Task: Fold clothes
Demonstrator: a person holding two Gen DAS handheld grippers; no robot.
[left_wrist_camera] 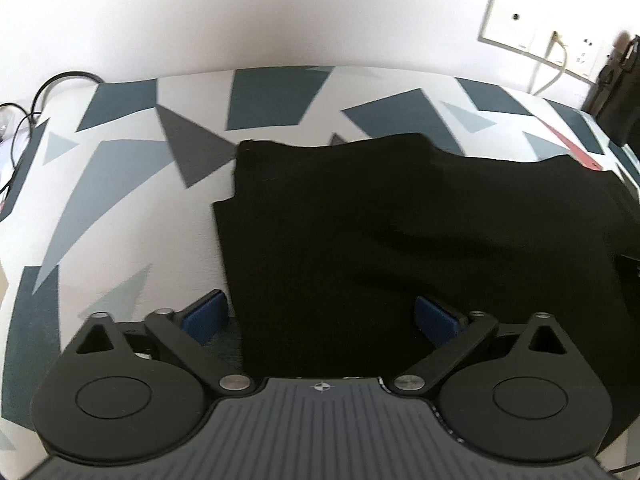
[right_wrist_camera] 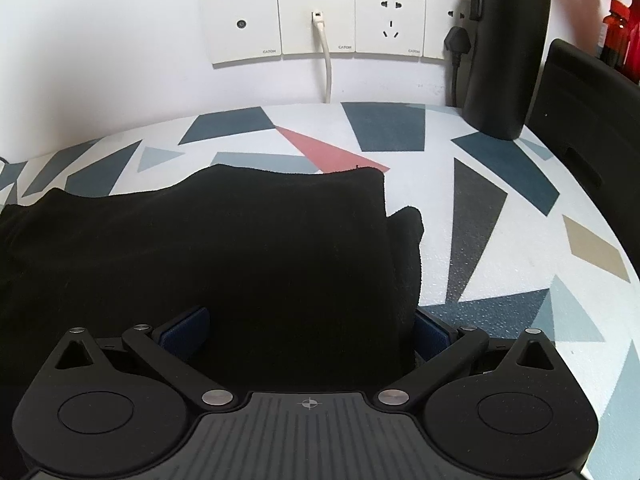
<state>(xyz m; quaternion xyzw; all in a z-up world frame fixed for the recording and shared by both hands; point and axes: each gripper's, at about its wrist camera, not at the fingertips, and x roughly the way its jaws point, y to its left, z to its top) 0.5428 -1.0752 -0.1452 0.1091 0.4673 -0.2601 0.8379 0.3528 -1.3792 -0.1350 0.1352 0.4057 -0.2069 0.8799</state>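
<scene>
A black garment [left_wrist_camera: 400, 240] lies folded flat on a table [left_wrist_camera: 132, 208] covered in a white, grey and blue triangle pattern. In the left wrist view its left edge runs just inside the left blue pad. My left gripper [left_wrist_camera: 320, 318] stands open over the near left corner, with cloth between the wide pads but not pinched. In the right wrist view the same garment [right_wrist_camera: 240, 240] shows its right edge with a lower layer sticking out. My right gripper [right_wrist_camera: 308, 332] is open over the near right corner, its pads astride the cloth.
Wall sockets [right_wrist_camera: 316, 20] with a white cable [right_wrist_camera: 327, 64] sit behind the table. A black bottle [right_wrist_camera: 504, 52] and a black flat object [right_wrist_camera: 584, 120] stand at the far right. Dark cables [left_wrist_camera: 36, 100] lie off the table's far left edge.
</scene>
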